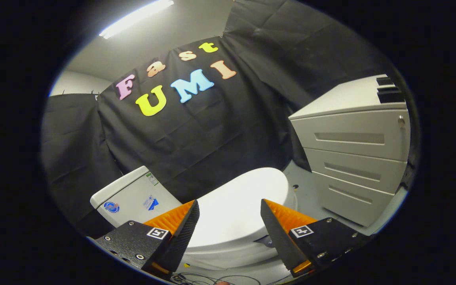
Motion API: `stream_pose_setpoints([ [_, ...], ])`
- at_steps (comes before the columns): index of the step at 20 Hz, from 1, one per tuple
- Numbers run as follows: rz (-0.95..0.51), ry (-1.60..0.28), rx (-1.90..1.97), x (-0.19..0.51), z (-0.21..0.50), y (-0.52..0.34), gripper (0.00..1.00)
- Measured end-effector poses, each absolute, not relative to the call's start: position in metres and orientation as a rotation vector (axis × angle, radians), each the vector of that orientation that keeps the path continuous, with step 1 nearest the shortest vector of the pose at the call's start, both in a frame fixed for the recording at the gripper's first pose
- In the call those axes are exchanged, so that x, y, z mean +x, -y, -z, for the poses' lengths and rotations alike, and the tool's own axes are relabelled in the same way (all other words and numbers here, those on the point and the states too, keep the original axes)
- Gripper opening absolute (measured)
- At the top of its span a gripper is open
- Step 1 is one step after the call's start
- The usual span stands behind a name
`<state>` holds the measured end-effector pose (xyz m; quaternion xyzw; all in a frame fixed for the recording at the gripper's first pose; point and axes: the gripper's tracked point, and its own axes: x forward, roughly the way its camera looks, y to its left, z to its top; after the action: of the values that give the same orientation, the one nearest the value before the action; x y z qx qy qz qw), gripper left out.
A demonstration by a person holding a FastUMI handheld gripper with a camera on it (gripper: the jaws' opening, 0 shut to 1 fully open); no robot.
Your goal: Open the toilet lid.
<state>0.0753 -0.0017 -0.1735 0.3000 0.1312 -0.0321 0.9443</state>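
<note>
1. Plainly, the approach step is in hand: the gripper (230, 208) hangs above the toilet with its fingers spread wide and nothing between them but air.
2. Seen through that gap, the toilet lid (238, 206) lies closed and flat on the bowl, just ahead of and below the fingertips.
3. At the lid's back edge stands the cistern (133, 196), against the black cloth wall.
4. Off the lid's front edge stands a white drawer cabinet (354, 158), apart from the toilet.
5. Next, I judge, the fingers must drop to the lid's front rim, near the cabinet, catch its edge, then swing it up toward the cistern.
6. Loose cables (212, 279) lie on the floor under the gripper.
</note>
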Motion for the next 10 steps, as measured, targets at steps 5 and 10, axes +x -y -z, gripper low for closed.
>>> stream_pose_setpoints([
  [5, 0.086, -0.317, 0.741, 0.067, 0.212, 0.004, 0.96],
  [10, 0.117, -0.356, 0.804, 0.065, 0.235, 0.01, 0.96],
])
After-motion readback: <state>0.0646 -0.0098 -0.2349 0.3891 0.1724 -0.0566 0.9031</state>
